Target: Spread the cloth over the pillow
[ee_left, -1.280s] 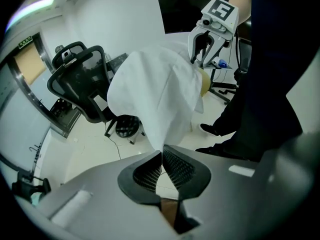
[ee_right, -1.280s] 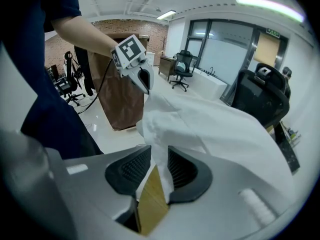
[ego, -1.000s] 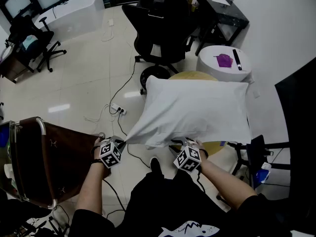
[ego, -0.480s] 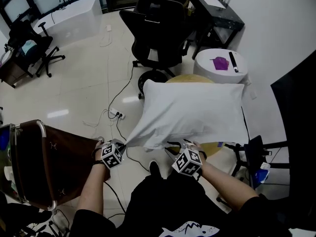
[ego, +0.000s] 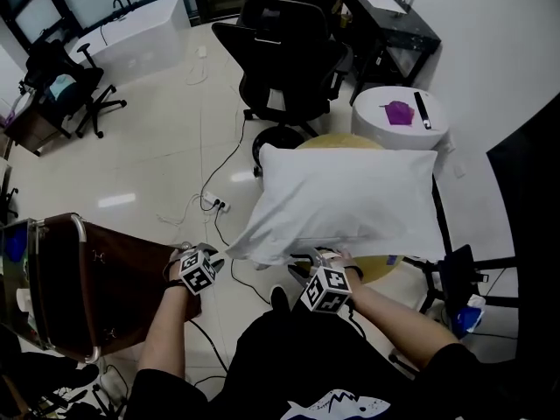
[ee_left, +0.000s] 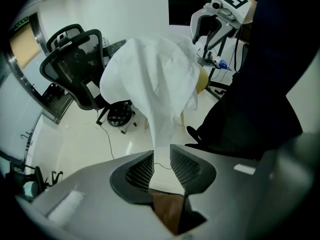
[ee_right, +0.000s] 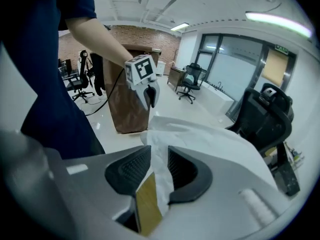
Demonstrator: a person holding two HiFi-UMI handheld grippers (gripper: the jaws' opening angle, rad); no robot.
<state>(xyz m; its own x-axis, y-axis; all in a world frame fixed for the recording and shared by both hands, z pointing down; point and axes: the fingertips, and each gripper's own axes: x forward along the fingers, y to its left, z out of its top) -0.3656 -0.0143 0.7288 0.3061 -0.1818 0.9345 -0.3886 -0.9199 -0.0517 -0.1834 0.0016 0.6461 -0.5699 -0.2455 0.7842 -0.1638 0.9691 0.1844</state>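
Note:
A white cloth [ego: 350,199] lies draped over a bulky pillow shape on a round yellow table [ego: 337,138]; the pillow itself is hidden beneath it. My left gripper [ego: 214,259] is at the cloth's near-left corner. Its jaws have just been opening and now stand apart. In the left gripper view the cloth's tip [ee_left: 160,144] hangs at the fingertips of the left gripper [ee_left: 161,156] and is not pressed. My right gripper [ego: 308,265] is at the near edge, and in the right gripper view this gripper [ee_right: 159,156] is shut on a fold of the cloth [ee_right: 200,139].
A black office chair [ego: 289,51] stands beyond the table. At the back right is a white round stool [ego: 398,116] with a purple item on it. A brown leather seat [ego: 96,278] is close on my left. A power strip and cables [ego: 214,204] lie on the floor.
The left jaws have parted. The cloth corner that was stretched out to them has slipped free and drawn back toward the table. The right gripper still holds its fold.

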